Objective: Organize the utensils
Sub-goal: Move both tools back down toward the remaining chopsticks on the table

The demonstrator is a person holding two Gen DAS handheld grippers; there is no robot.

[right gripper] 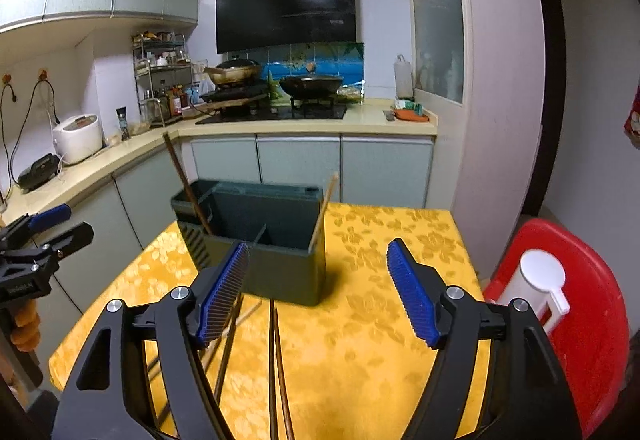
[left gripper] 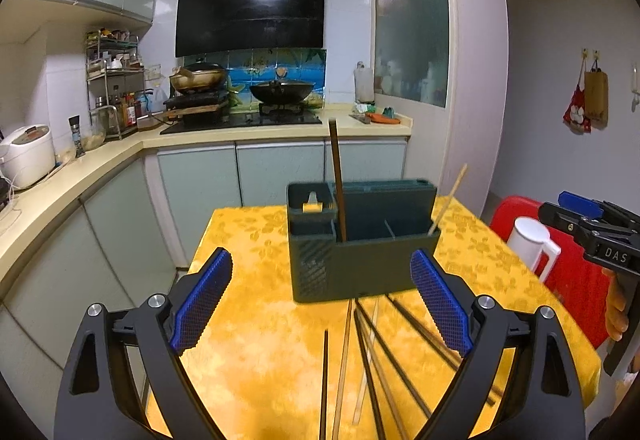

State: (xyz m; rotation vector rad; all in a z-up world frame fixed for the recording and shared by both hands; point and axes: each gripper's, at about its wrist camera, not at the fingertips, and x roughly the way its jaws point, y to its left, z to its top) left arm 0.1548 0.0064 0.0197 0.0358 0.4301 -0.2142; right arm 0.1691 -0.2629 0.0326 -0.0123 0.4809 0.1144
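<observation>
On the table with the yellow flowered cloth [left gripper: 256, 264] stands a dark green utensil holder [left gripper: 360, 260] with several compartments. Two chopsticks already stand in it: a dark brown chopstick [left gripper: 338, 180] leans almost upright against the left end of the long compartment, and a pale bamboo chopstick [left gripper: 448, 196] leans outward at the right end. I judge that they lean like this because the compartment is wide and nothing else keeps them upright.

The other chopsticks [left gripper: 368, 356] lie loose on the cloth in front of the holder, spread like a fan, some dark and some pale. In the right wrist view two dark ones [right gripper: 276, 372] lie close together, side by side, near the middle of the frame.

The left gripper [left gripper: 320, 304] has its jaws wide apart and nothing between the blue pads; it hangs above the loose chopsticks, in front of the holder. The right gripper [right gripper: 318, 292] is also open and empty, a little less wide, and it points at the holder and the pair below it.

So the task is only partly done, in my judgement. The wide jaws seem to be a preparation for the next chopstick. A thin stick lying flat on soft cloth is not easy to take, and it may roll away or turn in the pads.

Beside the table a white jug [left gripper: 530, 244] stands on a red chair [right gripper: 592, 320].
</observation>
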